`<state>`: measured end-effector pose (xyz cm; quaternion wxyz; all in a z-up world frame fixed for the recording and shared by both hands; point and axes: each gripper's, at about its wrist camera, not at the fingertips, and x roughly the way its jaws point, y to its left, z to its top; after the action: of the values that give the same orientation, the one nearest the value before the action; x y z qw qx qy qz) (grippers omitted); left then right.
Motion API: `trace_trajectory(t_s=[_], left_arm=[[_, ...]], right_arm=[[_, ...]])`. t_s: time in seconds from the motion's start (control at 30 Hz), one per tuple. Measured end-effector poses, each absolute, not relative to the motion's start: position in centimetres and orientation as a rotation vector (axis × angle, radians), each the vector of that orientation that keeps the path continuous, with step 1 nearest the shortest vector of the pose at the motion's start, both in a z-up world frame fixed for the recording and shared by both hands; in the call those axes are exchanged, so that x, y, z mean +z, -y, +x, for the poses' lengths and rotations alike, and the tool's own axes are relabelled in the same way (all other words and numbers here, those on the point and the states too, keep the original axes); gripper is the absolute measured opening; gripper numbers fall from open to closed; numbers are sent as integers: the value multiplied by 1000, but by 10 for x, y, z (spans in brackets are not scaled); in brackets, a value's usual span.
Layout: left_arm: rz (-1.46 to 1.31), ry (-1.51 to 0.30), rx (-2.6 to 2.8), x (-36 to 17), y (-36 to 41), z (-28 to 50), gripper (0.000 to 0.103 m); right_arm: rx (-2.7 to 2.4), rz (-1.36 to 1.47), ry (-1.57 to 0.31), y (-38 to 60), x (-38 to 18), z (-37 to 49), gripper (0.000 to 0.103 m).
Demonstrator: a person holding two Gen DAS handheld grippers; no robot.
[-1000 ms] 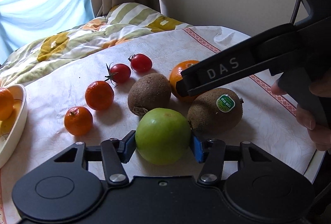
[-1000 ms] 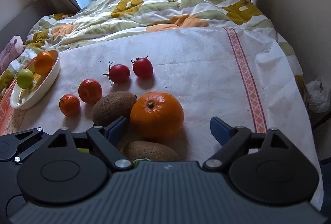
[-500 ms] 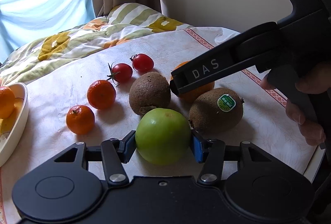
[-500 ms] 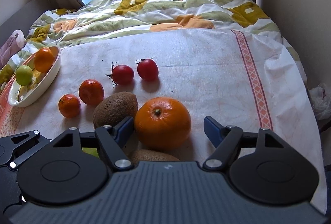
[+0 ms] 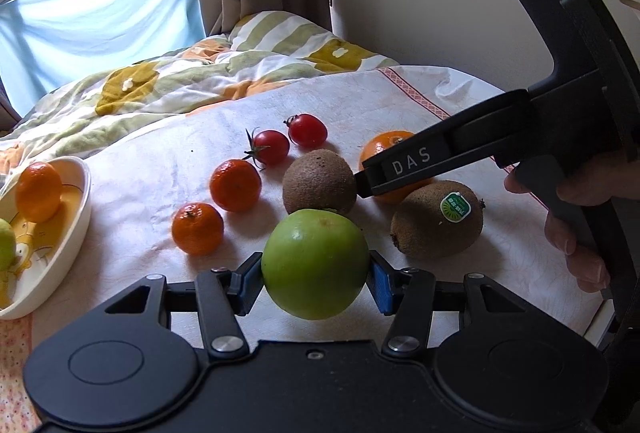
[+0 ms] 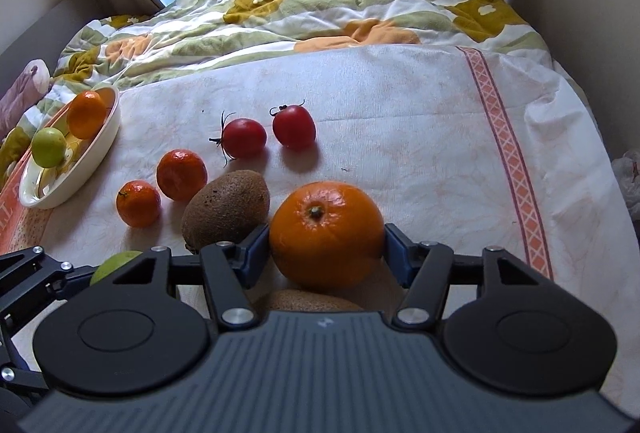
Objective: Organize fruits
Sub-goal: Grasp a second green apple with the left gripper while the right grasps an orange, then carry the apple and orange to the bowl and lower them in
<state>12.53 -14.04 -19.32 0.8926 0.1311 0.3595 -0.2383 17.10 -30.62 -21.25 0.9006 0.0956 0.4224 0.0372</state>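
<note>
Fruits lie on the white cloth [image 6: 400, 121]: at far left the bowl [image 6: 100, 157] holds two, then your left gripper [image 5: 316, 273] clamps the green apple [image 5: 316, 265], and your right gripper [image 6: 326, 245] has both pads against the orange [image 6: 326, 233].

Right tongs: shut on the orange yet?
Shut: right tongs have both blue pads pressed on the big orange's sides.

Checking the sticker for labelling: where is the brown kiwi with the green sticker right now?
In the left wrist view, the stickered brown kiwi lies on the white cloth, right of the held green apple and just in front of the large orange.
</note>
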Motion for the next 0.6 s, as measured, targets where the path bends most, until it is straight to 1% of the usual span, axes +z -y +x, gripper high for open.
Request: trace_trajectory(t_s=[0.3,0.6], left_arm=[[258,-718,-472,-173,134,120,58],[205,-669,-423,-129,132,107,58]], right_arm=[[56,231,-861,313,-195,161,75],[55,234,-831,318,-145,144,75]])
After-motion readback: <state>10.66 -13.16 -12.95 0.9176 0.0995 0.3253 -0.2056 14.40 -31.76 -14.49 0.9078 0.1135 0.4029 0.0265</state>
